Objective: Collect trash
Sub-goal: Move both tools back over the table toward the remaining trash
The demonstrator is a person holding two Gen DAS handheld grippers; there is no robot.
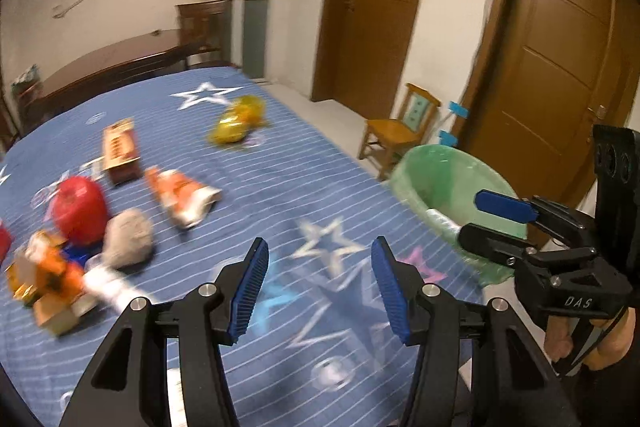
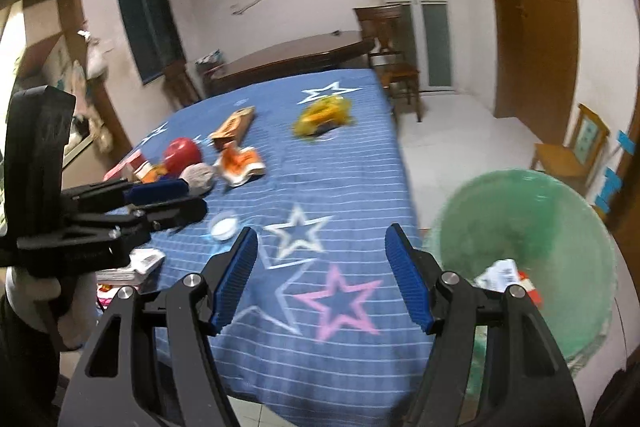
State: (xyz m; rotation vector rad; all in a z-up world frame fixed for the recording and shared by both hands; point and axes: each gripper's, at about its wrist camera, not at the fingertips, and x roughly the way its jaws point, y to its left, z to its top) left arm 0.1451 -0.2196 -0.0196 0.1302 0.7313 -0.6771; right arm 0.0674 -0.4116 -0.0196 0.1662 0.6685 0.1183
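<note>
Lying at the left of the left wrist view, on the blue star-patterned desk (image 1: 280,163), is the trash: a torn orange wrapper (image 1: 180,197), a grey crumpled wad (image 1: 130,239), a brown carton (image 1: 120,151), and farther back a yellow foil bag (image 1: 238,121). A red round thing (image 1: 78,209) sits among them. All looks light, soft and crinkly; I think pinching a raised fold holds better than a flat face. The left gripper (image 1: 320,285) has jaws wide apart, nothing between. The right gripper (image 2: 322,281) also gapes empty, beside the green-lined bin (image 2: 532,227) at lower right.
</note>
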